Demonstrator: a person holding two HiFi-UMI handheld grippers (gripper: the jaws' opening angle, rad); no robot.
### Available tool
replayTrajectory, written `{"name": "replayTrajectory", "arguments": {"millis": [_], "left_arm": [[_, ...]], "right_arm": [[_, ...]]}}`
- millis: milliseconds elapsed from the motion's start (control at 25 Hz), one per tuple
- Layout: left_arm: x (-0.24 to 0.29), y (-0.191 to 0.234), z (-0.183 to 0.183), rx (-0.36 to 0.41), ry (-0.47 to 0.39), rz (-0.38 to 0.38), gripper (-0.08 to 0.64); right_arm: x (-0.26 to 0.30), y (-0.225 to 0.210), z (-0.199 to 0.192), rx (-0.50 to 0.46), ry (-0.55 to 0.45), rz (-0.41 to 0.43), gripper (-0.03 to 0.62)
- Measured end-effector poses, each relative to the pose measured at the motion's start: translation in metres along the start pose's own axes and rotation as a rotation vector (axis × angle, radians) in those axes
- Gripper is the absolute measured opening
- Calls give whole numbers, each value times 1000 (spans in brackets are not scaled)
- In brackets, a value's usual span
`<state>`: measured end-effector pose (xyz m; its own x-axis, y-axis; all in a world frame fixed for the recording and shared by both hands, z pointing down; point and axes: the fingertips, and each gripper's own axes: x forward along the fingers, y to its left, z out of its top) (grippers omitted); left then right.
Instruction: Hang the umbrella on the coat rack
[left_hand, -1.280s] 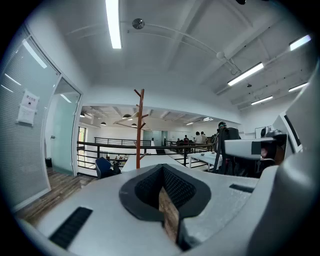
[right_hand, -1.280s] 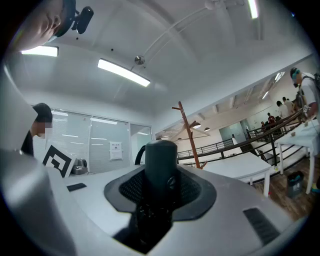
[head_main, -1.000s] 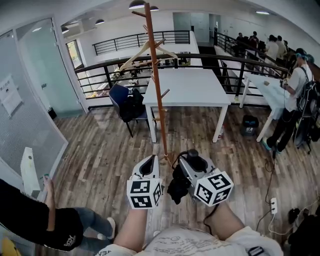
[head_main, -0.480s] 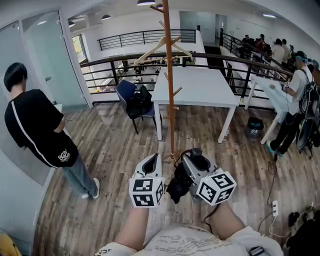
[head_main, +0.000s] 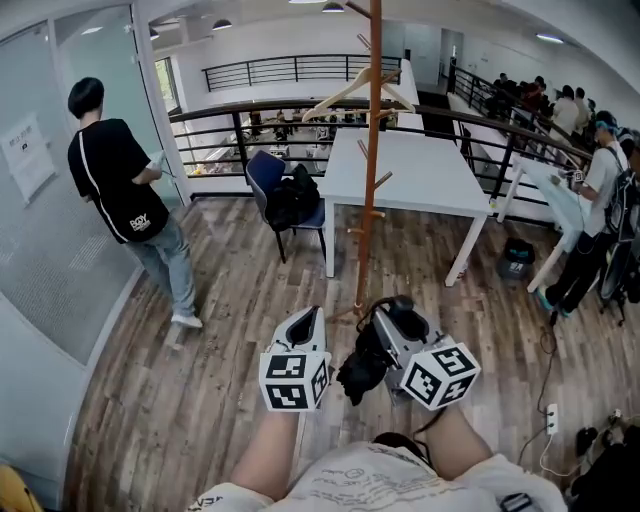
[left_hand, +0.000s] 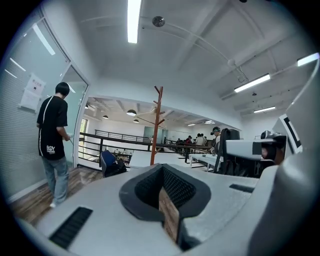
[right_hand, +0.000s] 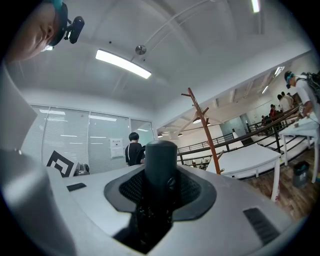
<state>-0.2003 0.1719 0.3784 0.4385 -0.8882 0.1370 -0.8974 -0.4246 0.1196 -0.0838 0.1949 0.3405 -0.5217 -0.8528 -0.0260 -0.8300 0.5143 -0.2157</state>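
A tall brown wooden coat rack (head_main: 371, 180) stands on the wood floor just ahead of both grippers, with a wooden hanger on its upper pegs. It also shows in the left gripper view (left_hand: 156, 125) and in the right gripper view (right_hand: 205, 130). My right gripper (head_main: 395, 318) is shut on the thick black handle of a folded black umbrella (head_main: 358, 375), whose fabric hangs down between the two grippers. That handle (right_hand: 161, 165) stands upright between the right gripper's (right_hand: 160, 192) jaws. My left gripper (head_main: 303, 325) is beside it, jaws together with nothing in them (left_hand: 165, 195).
Behind the rack are a white table (head_main: 400, 170) and a blue chair (head_main: 268, 172) carrying a black bag. A person in a black shirt (head_main: 115, 190) stands by the glass wall at left. A black railing (head_main: 230, 110) crosses the back. Several people (head_main: 595, 210) stand at right.
Both grippers and the umbrella have come closer to the coat rack, which now stands taller and further right in view. The person in black has walked from the near left to the glass wall.
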Motion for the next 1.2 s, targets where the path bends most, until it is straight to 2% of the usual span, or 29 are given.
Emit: {"name": "replayTrajectory", "arguments": {"millis": [240, 520, 880, 1200], "left_arm": [[15, 20, -3, -6, 4, -9, 5], [66, 42, -4, 7, 14, 11, 5], [182, 55, 8, 51, 25, 0, 5], [288, 71, 16, 56, 45, 4, 5]], "right_arm": [[27, -4, -6, 0, 6, -2, 138], [76, -40, -13, 23, 16, 17, 138], [152, -128, -4, 28, 0, 23, 138], [224, -211, -5, 41, 31, 15, 138]]}}
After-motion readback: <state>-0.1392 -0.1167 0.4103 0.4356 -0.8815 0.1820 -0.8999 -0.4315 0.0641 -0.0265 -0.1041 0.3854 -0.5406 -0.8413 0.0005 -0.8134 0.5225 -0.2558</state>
